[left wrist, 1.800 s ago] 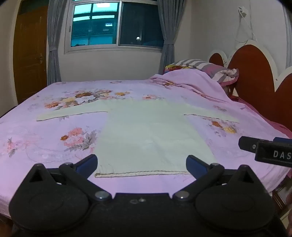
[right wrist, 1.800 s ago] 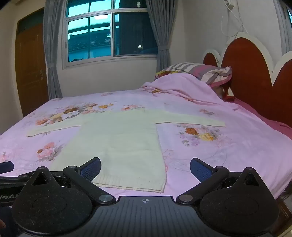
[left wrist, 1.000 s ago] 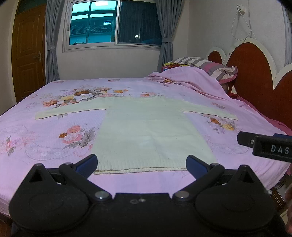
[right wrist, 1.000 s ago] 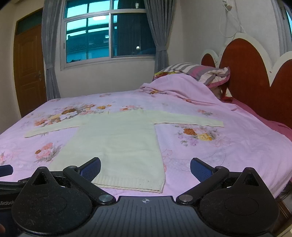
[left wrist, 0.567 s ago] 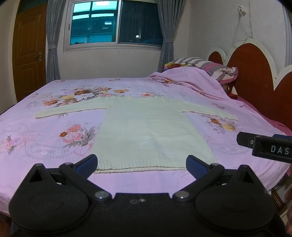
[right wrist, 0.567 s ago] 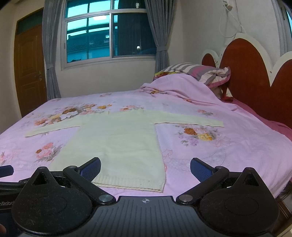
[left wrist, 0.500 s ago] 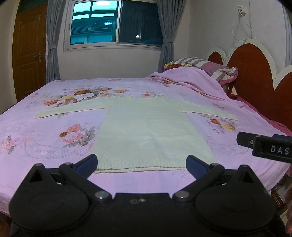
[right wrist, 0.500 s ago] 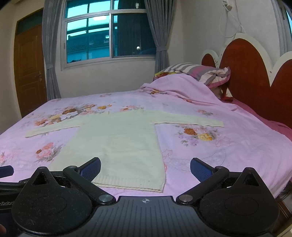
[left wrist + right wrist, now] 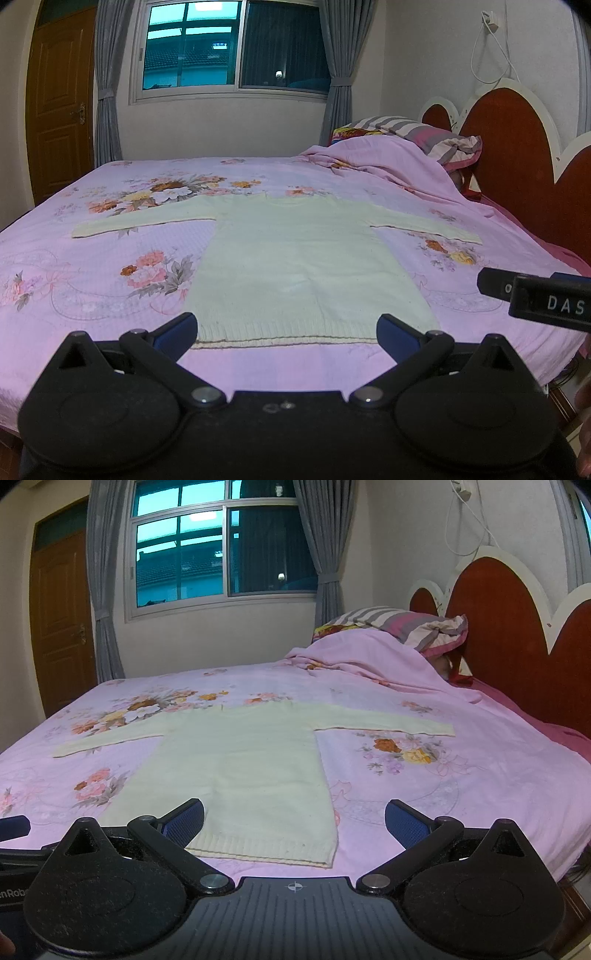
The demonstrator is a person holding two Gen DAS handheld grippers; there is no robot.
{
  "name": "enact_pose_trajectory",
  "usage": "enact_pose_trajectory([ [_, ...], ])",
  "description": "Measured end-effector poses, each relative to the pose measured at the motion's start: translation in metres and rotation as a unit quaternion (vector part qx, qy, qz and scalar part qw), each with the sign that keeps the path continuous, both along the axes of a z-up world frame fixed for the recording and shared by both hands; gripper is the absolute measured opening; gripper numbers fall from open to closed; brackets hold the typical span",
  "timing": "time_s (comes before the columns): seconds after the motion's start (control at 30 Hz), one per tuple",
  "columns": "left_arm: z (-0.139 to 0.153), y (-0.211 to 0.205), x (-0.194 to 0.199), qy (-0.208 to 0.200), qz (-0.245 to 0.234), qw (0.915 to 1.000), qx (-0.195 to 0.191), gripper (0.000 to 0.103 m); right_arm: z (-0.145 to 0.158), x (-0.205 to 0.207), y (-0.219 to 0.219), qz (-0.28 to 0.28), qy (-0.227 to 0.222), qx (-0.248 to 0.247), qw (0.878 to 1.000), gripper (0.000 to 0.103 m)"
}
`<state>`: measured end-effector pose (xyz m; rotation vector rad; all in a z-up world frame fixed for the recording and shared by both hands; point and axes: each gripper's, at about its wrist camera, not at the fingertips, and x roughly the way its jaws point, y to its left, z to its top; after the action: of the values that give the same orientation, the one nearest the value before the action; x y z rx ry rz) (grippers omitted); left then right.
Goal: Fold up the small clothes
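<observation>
On the bed [image 9: 55, 266], the cream sweater [image 9: 295, 266] lay flat, sleeves outspread. I held the left gripper [image 9: 286, 330] and right gripper [image 9: 293, 819] above its hem, jaws wide, empty.

The sweater [image 9: 303, 266] is soft knitted cloth, pale cream, with a ribbed band along its bottom edge. It looks a bit fuzzy and not shiny. The bedspread [image 9: 74, 280] under it is pink cloth with printed flowers and a fine bumpy quilted feel. The pillow [image 9: 410, 622] is striped cloth. The headboard [image 9: 517, 627] is smooth, dark red wood with a white edge, and it shines a little. The door [image 9: 59, 103] is brown wood. The curtains [image 9: 107, 77] are gray cloth. The left gripper [image 9: 286, 332] and the right gripper [image 9: 295, 821] are dull black plastic with small shiny metal screws, and their fingers [image 9: 184, 821] have blue ridged pads.
</observation>
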<state>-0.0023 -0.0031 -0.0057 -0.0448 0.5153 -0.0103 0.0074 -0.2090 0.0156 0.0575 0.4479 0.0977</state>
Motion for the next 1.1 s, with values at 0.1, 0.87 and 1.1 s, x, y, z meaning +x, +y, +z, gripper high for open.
enact_pose_trajectory([
  [0.1,0.0000,0.0002,-0.0001,0.000,0.000,1.0000,0.000,0.103,-0.0001,-0.0002,-0.0001,0.000,0.000,0.000,1.000,0.103],
  [0.87,0.0003,-0.0018,-0.0025,-0.001,-0.003,1.0000,0.001,0.103,-0.0001,0.0001,0.0008,0.000,0.000,0.000,1.000,0.103],
  [1.1,0.0000,-0.0018,0.0003,0.002,-0.004,1.0000,0.000,0.103,0.0012,-0.0003,0.0003,0.000,-0.002,0.001,1.000,0.103],
])
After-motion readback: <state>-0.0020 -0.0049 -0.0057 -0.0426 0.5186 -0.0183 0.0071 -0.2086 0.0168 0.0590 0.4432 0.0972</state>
